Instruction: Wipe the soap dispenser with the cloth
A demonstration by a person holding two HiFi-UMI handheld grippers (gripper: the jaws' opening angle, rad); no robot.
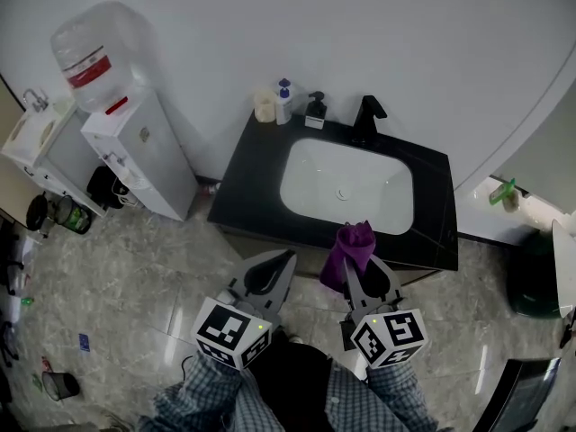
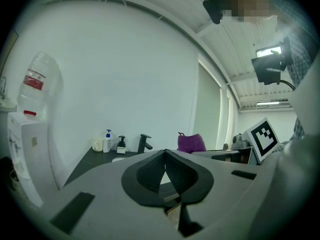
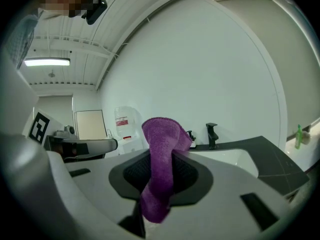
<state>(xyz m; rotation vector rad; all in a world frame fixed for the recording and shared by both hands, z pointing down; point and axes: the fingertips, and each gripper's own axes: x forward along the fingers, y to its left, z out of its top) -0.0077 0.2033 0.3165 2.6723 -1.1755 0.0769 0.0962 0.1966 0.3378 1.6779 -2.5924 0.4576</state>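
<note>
The black soap dispenser (image 1: 315, 111) stands at the back of the black counter (image 1: 247, 178), left of the black faucet (image 1: 367, 118). In the left gripper view the dispenser (image 2: 121, 145) is small and far off. My right gripper (image 1: 354, 261) hangs before the counter's front edge, shut on a purple cloth (image 1: 355, 238) that sticks up between its jaws. The right gripper view shows the cloth (image 3: 162, 164) in that gripper (image 3: 162, 154), partly hiding the dispenser (image 3: 190, 136). My left gripper (image 1: 288, 256) is beside it, shut and holding nothing, its tips (image 2: 165, 153) meeting.
A white pump bottle with a blue top (image 1: 284, 99) and a cream cup (image 1: 264, 106) stand left of the dispenser. The white sink basin (image 1: 346, 185) fills the counter's middle. A water cooler (image 1: 139, 151) stands at the left, a dark bin (image 1: 531, 282) at the right.
</note>
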